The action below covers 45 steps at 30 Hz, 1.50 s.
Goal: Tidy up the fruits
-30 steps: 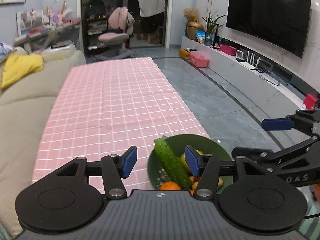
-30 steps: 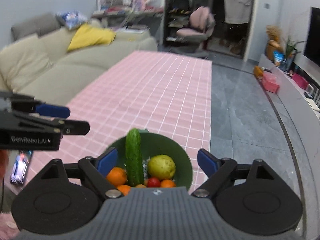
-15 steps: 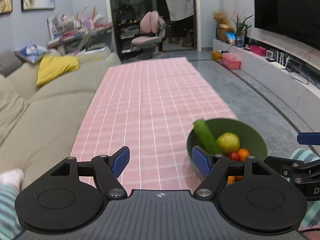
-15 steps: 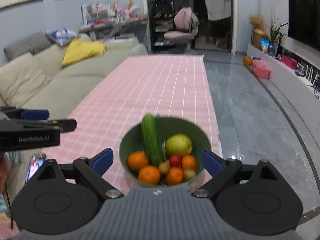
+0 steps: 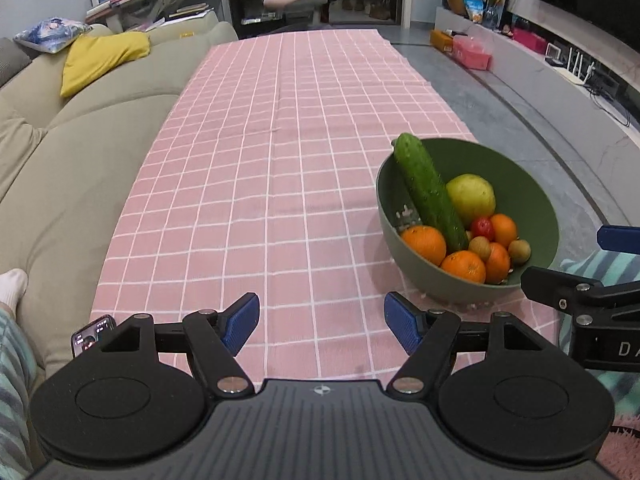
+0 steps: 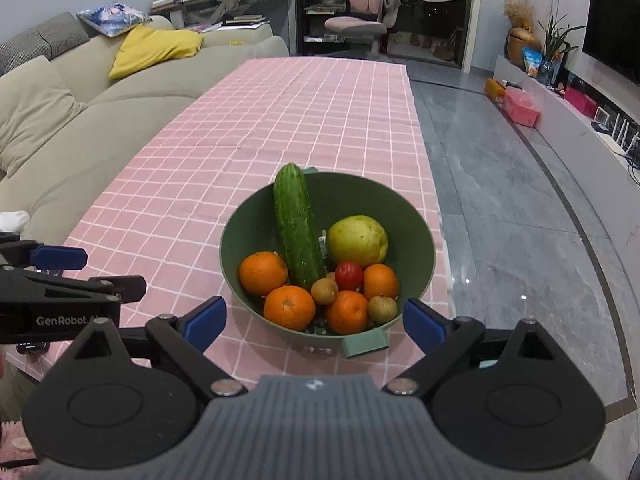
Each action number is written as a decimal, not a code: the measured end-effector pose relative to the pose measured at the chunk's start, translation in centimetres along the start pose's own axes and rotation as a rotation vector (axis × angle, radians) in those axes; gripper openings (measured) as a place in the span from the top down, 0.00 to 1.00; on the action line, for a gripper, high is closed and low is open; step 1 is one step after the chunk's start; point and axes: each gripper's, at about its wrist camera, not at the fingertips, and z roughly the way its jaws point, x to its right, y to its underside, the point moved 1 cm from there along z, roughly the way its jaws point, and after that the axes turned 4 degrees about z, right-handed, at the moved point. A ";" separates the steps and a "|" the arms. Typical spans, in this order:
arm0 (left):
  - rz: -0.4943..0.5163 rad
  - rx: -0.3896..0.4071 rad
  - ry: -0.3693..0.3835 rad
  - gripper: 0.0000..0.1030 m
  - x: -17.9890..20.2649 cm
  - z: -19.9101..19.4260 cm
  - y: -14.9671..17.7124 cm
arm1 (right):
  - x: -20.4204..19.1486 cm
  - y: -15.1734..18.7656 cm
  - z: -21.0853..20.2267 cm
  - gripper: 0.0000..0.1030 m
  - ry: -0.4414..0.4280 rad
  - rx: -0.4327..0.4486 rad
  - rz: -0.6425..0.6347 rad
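Note:
A dark green bowl [image 6: 408, 216] stands near the front right corner of the pink checked table [image 6: 280, 120]. It holds a cucumber [image 6: 298, 236] leaning on the rim, a yellow-green pear [image 6: 357, 241], several oranges [image 6: 289, 307], a small red fruit [image 6: 349, 275] and small brown fruits. The bowl also shows in the left wrist view [image 5: 532, 196]. My right gripper [image 6: 315, 323] is open and empty just in front of the bowl. My left gripper [image 5: 321, 326] is open and empty over the tablecloth, left of the bowl.
A beige sofa [image 5: 80, 120] with a yellow cushion [image 5: 100, 58] runs along the table's left side. A phone [image 5: 91, 334] lies at the table's front left corner. Grey floor [image 6: 520, 240] and a TV bench lie to the right.
Both grippers have pulled back toward me and risen, so the bowl now sits further ahead and fully in view. The left gripper has shifted left, away from the bowl. The fruit has not moved.

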 end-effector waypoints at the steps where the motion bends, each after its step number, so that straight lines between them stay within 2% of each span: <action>1: 0.000 -0.003 0.000 0.19 0.0 0.1 0.0 | -0.1 0.0 0.1 0.11 -0.001 -0.005 -0.003; 45: -0.003 -0.020 -0.001 0.19 -0.2 -0.1 0.1 | -0.2 0.1 0.0 0.10 -0.007 -0.017 -0.012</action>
